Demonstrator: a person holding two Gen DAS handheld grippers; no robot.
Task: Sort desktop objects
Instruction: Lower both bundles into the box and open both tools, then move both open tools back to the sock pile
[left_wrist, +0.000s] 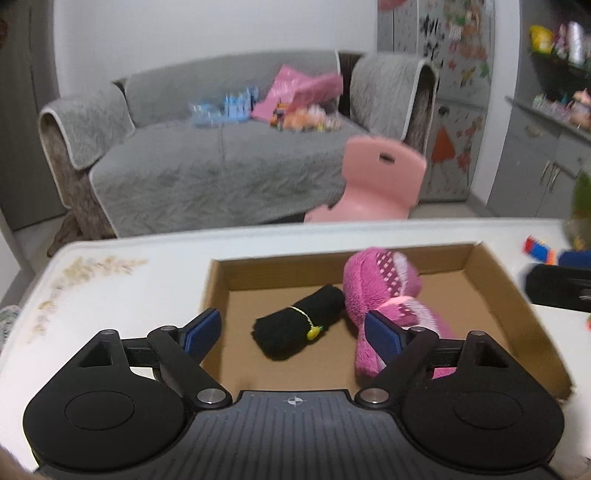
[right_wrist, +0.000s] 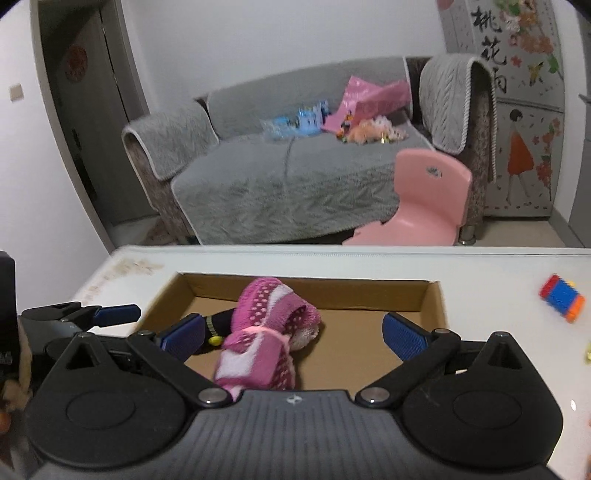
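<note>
One toy block (right_wrist: 562, 302) clear only from right wrist

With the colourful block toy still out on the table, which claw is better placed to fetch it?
Probably the right claw: it is open and empty, and the block toy lies on the table just off its right side, outside the box. The left claw sits farther away, over the box's left half.

Two close wrist views, both over cardboard box (left_wrist: 491, 280), sofaward.
</note>
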